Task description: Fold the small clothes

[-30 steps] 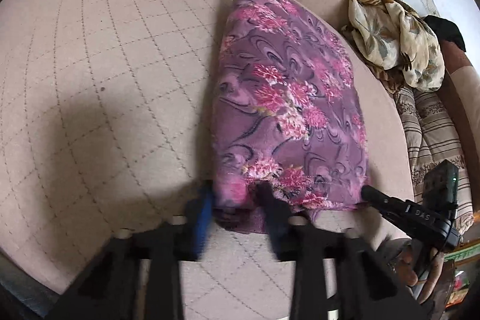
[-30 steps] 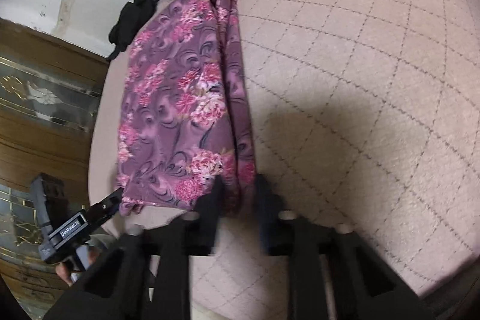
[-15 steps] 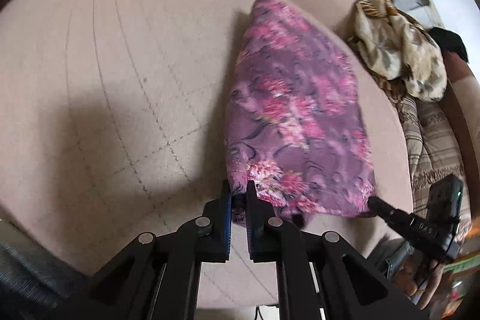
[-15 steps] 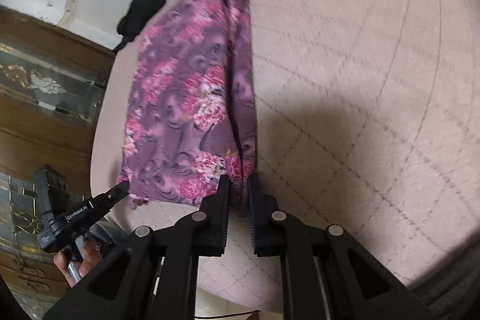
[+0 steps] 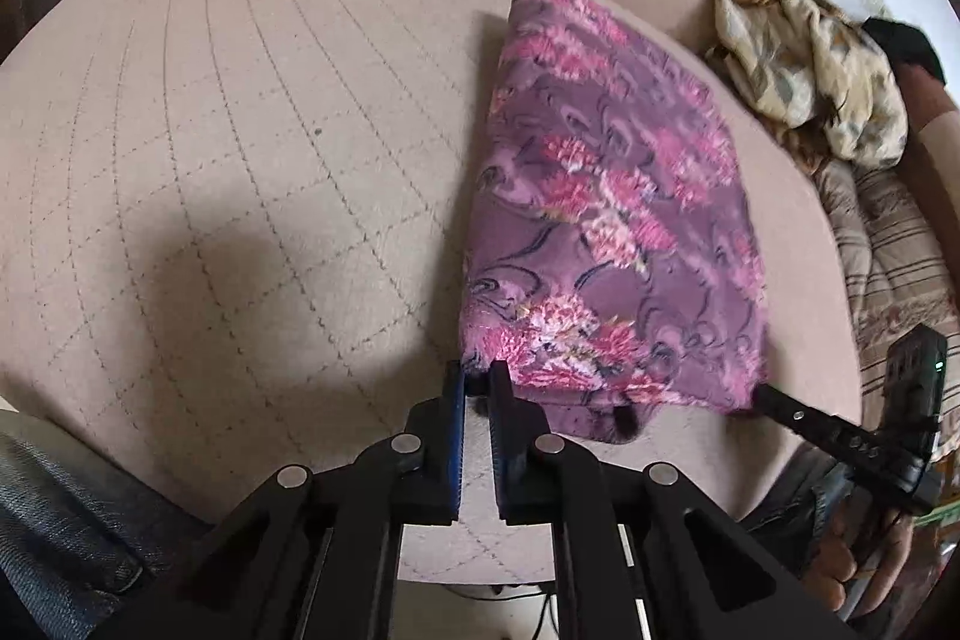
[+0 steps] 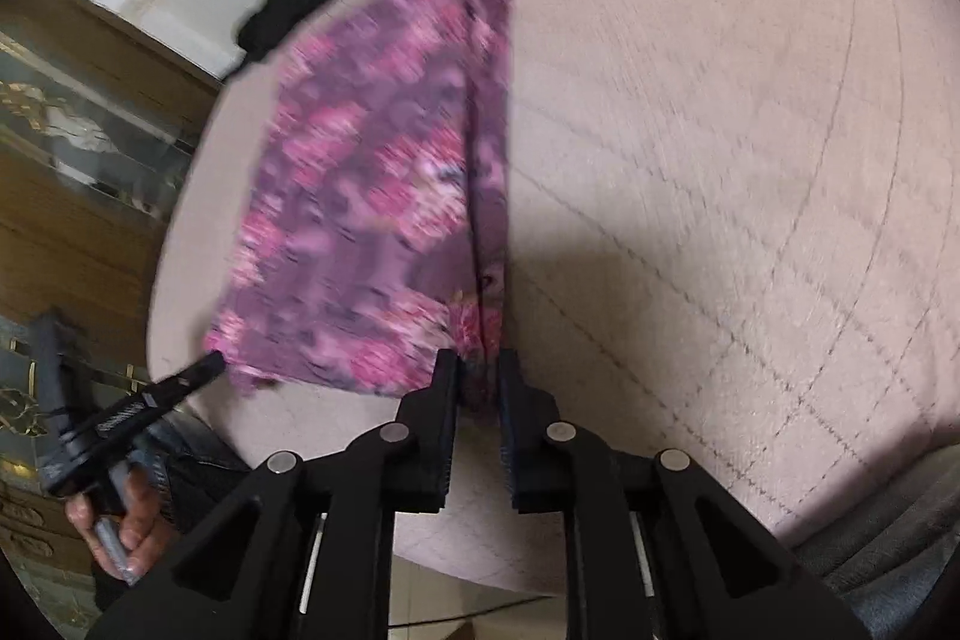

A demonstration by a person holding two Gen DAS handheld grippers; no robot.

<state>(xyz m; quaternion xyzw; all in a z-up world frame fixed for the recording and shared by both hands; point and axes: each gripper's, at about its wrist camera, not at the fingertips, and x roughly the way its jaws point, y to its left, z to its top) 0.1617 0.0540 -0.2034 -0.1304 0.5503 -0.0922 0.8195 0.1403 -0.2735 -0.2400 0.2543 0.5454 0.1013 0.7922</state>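
**Pinching Both Near Corners of the Folded Cloth**

Gripping one near corner each, the left gripper (image 5: 477, 379) and the right gripper (image 6: 480, 376) have their jaws clamped on the purple folded garment with pink flowers (image 5: 612, 220). It stretches forward from the jaws across the beige quilted cushion with stitched diamond lines (image 5: 240, 148). Beyond it, right of the left jaws, a crumpled cream floral cloth (image 5: 810, 58) is heaped above striped fabric (image 5: 900, 244).
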